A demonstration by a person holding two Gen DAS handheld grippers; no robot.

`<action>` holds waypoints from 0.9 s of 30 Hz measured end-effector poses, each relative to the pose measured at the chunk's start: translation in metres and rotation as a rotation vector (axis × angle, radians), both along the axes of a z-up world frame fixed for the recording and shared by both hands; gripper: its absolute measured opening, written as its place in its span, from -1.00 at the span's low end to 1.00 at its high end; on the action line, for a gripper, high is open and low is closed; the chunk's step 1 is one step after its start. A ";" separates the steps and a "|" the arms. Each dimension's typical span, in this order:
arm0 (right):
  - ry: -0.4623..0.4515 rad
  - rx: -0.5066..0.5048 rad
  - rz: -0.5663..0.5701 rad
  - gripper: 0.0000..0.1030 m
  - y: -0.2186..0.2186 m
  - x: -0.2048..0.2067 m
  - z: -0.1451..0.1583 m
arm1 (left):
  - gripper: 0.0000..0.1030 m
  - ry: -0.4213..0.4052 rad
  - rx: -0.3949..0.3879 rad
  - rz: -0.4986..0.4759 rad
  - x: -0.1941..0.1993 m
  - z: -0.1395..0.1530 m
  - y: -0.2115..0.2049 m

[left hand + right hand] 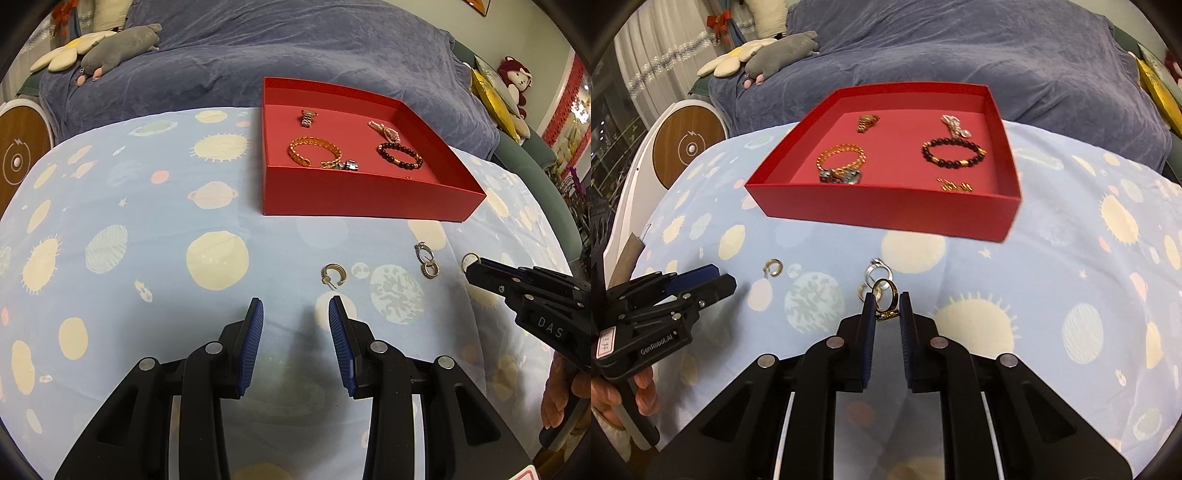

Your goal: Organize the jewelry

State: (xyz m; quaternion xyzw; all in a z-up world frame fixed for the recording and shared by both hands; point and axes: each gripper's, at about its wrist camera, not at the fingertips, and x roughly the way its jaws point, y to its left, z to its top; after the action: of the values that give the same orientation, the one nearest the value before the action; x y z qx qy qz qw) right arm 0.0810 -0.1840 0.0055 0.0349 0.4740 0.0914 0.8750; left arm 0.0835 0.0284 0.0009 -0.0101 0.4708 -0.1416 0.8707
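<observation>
A red box [362,199] [886,210] stands on the planet-print cloth and holds a gold chain bracelet [314,151] [842,157], a dark bead bracelet [399,155] [951,153], a gold watch [308,117] [868,122] and other pieces. My right gripper [887,302] is shut on a gold ring [885,293] [470,261], just above the cloth. My left gripper [295,306] is open and empty over the cloth; it also shows in the right wrist view [716,282]. A gold hoop earring [333,275] [774,266] lies ahead of it. Silver and gold rings [426,260] [877,273] lie to its right.
A sofa under a blue-grey blanket [258,55] runs behind the table, with plush toys [118,48] on its left end and a red plush [515,79] at right. A round wooden-faced device [18,151] stands at left.
</observation>
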 end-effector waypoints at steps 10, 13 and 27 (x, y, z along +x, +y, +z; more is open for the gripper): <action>-0.003 0.010 -0.008 -0.76 -0.015 -0.013 0.002 | -0.32 -0.012 0.008 -0.055 0.005 -0.004 -0.037; -0.004 0.015 -0.011 -0.76 -0.018 -0.014 0.003 | -0.32 -0.012 -0.023 -0.079 0.011 -0.001 -0.052; -0.004 0.028 -0.072 -0.77 -0.048 -0.018 0.007 | -0.37 -0.029 0.017 -0.148 0.030 -0.016 -0.146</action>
State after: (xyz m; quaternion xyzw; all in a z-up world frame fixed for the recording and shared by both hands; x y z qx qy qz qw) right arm 0.0626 -0.2315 0.0126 0.0639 0.4695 0.0664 0.8781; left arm 0.1134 -0.1172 -0.0155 0.0344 0.4586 -0.2017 0.8648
